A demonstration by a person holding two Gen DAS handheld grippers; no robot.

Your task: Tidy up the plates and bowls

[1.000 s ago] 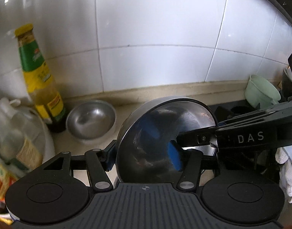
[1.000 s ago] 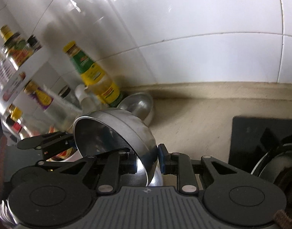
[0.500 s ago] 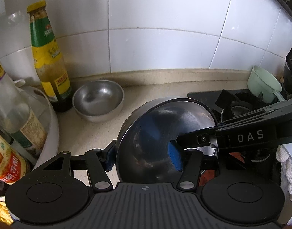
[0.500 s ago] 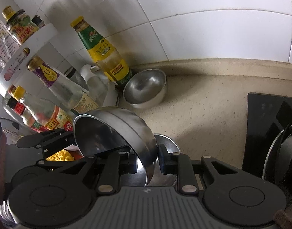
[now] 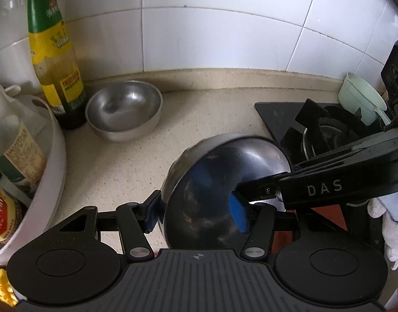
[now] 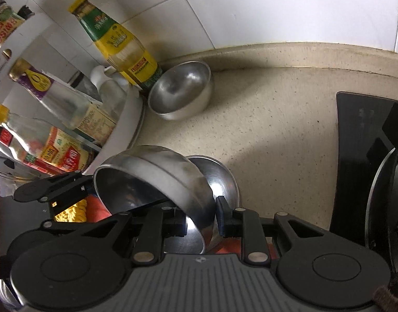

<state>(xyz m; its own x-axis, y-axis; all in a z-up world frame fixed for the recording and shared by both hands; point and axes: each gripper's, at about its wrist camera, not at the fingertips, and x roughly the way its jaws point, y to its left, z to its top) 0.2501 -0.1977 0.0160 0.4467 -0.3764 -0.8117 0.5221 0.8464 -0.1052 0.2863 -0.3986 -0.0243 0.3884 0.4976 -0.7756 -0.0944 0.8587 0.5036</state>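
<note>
A tilted steel bowl is pinched at its rim by both the left gripper and the right gripper. Beyond both, a second bowl rests on the counter.

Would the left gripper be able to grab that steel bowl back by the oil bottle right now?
Probably not: the left gripper is clamped on the tilted bowl. The bare counter leaves the corner bowl otherwise open.
</note>
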